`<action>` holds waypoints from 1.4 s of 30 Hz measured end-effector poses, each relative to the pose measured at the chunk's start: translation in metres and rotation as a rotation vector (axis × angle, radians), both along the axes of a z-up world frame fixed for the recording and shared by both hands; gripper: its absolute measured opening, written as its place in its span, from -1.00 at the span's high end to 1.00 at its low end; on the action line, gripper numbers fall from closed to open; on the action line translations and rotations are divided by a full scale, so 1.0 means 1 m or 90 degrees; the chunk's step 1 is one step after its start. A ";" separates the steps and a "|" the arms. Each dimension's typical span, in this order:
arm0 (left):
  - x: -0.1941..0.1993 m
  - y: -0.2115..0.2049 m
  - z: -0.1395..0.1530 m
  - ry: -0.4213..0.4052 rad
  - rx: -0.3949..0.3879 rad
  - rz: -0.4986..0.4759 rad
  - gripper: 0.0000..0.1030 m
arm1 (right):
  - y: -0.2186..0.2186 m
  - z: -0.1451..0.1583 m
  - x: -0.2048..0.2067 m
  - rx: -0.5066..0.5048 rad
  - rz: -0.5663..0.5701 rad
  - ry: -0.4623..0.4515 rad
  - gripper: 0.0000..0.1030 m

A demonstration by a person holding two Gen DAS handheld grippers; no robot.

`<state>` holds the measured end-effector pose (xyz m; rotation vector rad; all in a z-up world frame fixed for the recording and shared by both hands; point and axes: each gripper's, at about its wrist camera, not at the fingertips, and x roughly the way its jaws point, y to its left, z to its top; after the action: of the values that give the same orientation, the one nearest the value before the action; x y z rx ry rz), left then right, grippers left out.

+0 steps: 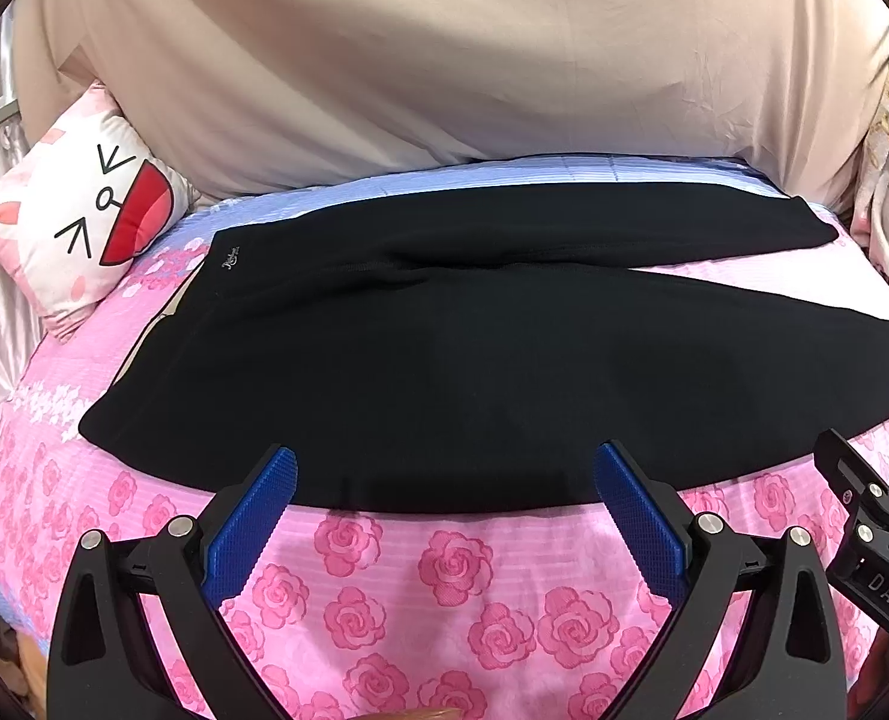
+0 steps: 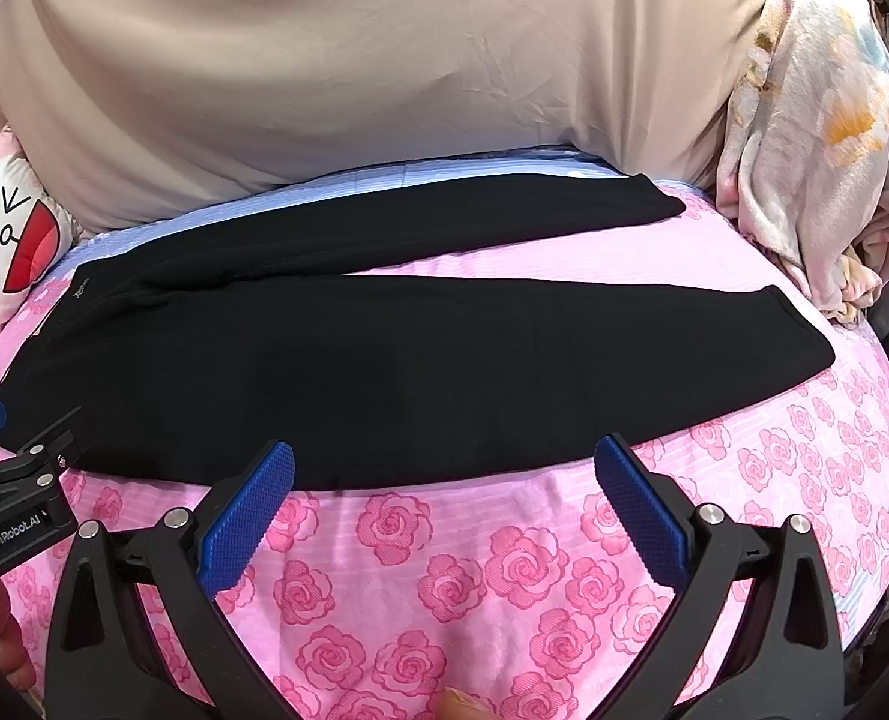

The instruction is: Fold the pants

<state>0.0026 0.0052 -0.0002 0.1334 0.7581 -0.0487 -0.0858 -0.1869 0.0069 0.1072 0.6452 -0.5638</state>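
The pants [image 1: 444, 372] are lying flat on the bed [image 1: 444, 588], waistband to the left near a pillow [image 1: 78, 240], the two legs running right and splitting apart toward the hems. The left claw [image 1: 444, 480] is hovering at the near edge of the cloth by the seat, its blue pads spread wide with nothing between them. The right claw [image 2: 444, 474] is hanging over the near leg's edge further right, also spread wide and empty.

Nothing is folded yet, and the risks are sitting in the first pinch. The cover is soft — a claw closing low may be catching the rose sheet along with the pants, dragging both. The black cloth is showing few creases, so judging where one layer ends is hard; a pinch may be taking only the top layer, and the fold would be coming out skewed. The legs are lying apart — lifting the near one unevenly may leave the hems mismatched.
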 end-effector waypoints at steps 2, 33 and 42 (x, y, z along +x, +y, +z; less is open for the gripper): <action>0.002 0.001 0.001 -0.002 0.000 0.003 -0.90 | 0.001 0.001 0.000 -0.002 0.002 -0.002 -0.91; 0.005 0.008 0.009 -0.014 0.003 0.015 -0.90 | 0.003 0.005 0.002 -0.002 0.006 -0.006 -0.91; 0.004 0.010 0.009 -0.015 0.004 0.017 -0.90 | 0.002 0.004 0.001 0.001 0.004 -0.006 -0.91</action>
<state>0.0068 0.0148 0.0091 0.1296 0.7367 -0.0198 -0.0849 -0.1853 0.0110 0.1084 0.6371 -0.5568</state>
